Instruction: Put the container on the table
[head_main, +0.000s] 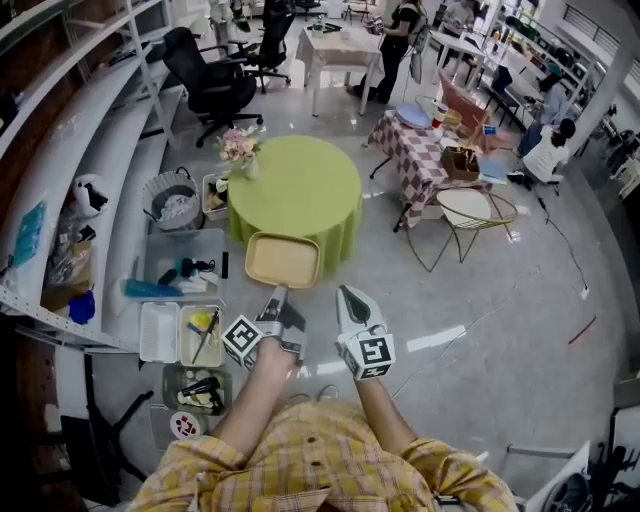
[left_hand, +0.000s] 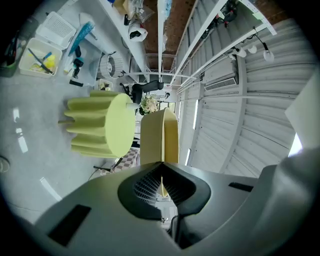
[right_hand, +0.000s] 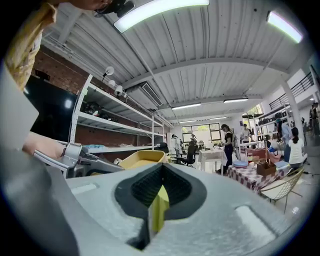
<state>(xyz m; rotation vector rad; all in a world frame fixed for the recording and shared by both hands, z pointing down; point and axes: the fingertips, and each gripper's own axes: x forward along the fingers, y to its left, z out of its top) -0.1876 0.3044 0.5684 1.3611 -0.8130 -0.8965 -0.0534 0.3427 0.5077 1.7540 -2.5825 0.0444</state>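
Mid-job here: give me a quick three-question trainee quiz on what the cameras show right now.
1. Fill in: near the left edge of the green round table stands a bunch of ____.
2. Which gripper clamps the yellow container? A. left B. right C. both
3. True or false: the container already rests on the table.

Key: 1 flowers; 2 A, the left gripper is shut on its near rim; 3 false, it is held in the air at the table's near edge.
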